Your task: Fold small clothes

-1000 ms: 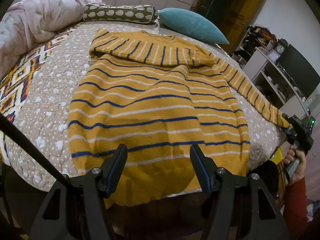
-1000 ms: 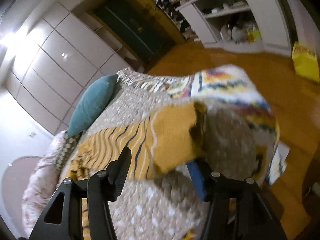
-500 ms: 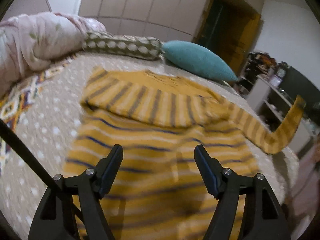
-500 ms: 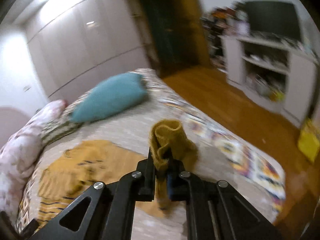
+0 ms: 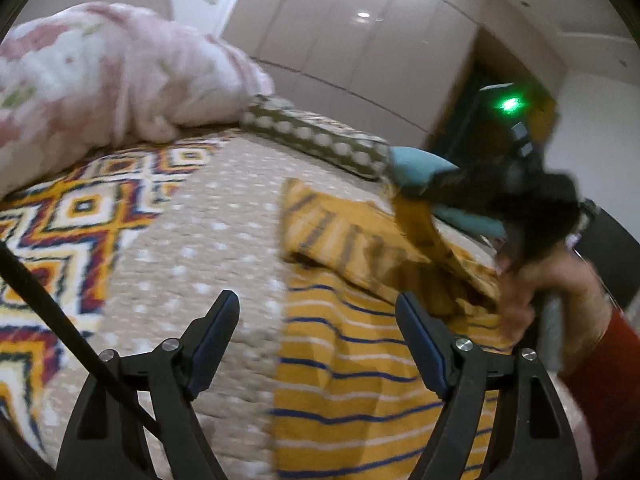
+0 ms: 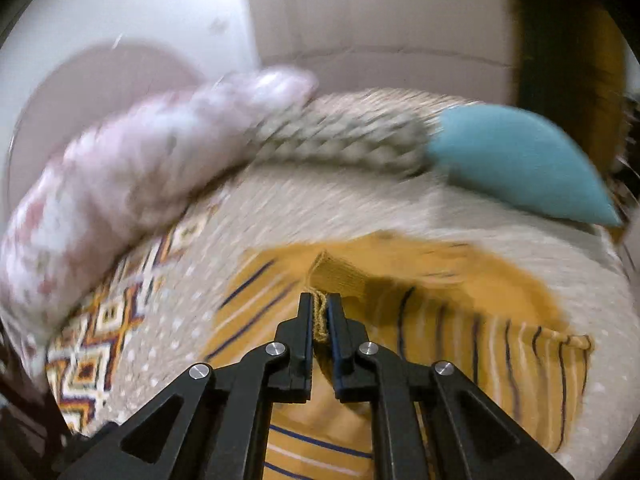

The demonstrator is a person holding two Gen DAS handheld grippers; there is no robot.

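A mustard sweater point(image 5: 352, 364) with blue and white stripes lies on the bed. In the right wrist view my right gripper point(image 6: 319, 312) is shut on the cuff of its sleeve point(image 6: 320, 320) and holds it over the sweater's body point(image 6: 460, 320). The left wrist view shows that gripper point(image 5: 416, 196) and the hand point(image 5: 532, 300) holding it above the sweater at the right. My left gripper point(image 5: 316, 316) hovers over the sweater's left edge, its jaws opening, with nothing between them.
The bed has a beige dotted cover point(image 5: 192, 248) with a zigzag-patterned border point(image 5: 72, 216). A pink floral duvet point(image 5: 100, 80), a dotted bolster point(image 5: 320, 140) and a teal pillow point(image 6: 516, 160) lie at the head. Wardrobe doors point(image 5: 360, 40) stand behind.
My right gripper shut on the sleeve cuff at the bed's right edge and swung it up and across over the sweater's body. My left gripper moved in toward the sweater's left edge and opened wider.
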